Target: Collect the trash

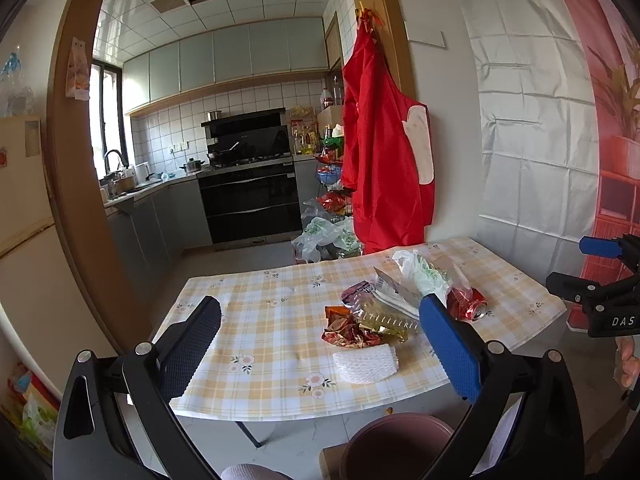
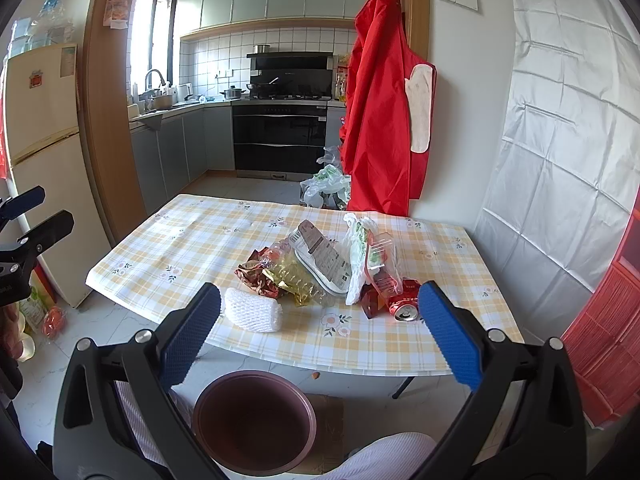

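Note:
A heap of trash lies on the checked tablecloth: a white foam net, crumpled red and gold wrappers, a grey-brown packet, a white and green plastic bag and a crushed red can. A dark pink bin stands on the floor under the table's near edge. My left gripper is open and empty above the near edge. My right gripper is open and empty, also near the front edge.
A red apron hangs on the wall behind the table. Plastic bags lie on the floor beyond the table. A fridge stands at the left. The kitchen with an oven is behind.

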Tool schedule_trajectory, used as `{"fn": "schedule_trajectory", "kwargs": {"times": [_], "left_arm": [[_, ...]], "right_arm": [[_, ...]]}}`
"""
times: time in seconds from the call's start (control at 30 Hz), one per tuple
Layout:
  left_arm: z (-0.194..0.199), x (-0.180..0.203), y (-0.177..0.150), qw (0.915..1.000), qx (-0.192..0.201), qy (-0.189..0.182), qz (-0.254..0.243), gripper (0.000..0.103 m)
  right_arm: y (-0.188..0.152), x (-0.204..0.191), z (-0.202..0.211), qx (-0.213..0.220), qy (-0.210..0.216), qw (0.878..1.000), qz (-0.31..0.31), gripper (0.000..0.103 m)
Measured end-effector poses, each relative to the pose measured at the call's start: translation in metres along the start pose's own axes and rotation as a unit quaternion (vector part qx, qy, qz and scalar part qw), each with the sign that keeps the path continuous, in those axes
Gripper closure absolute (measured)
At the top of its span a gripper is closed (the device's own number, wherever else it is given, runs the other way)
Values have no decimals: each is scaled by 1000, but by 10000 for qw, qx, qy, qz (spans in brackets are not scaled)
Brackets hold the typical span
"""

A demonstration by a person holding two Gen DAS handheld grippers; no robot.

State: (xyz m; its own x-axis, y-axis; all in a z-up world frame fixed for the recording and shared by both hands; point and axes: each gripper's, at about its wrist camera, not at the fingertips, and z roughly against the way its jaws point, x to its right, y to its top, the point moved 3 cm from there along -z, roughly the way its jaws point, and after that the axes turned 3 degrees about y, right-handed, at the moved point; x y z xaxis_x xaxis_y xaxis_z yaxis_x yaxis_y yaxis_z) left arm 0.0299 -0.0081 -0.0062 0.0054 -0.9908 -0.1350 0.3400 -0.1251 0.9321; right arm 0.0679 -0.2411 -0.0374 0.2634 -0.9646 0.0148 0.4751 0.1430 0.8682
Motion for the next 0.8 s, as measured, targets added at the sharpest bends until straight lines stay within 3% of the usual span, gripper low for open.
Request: {"fn": "schedule_trajectory", "kwargs": {"times": [0.3, 0.5, 0.8], "left_arm": [[-7, 4, -13, 9994, 139, 173, -250, 6], [-28, 6, -35, 9983, 279, 304, -406, 6], [-94, 1, -80, 9990, -334, 91, -294, 6]], "right_arm": [[-2, 2, -5, -28, -28, 10000, -43, 6], [-17, 24, -34, -150, -165, 9994, -269, 6], [-55, 51, -106, -624, -134, 9968, -471, 6]]}}
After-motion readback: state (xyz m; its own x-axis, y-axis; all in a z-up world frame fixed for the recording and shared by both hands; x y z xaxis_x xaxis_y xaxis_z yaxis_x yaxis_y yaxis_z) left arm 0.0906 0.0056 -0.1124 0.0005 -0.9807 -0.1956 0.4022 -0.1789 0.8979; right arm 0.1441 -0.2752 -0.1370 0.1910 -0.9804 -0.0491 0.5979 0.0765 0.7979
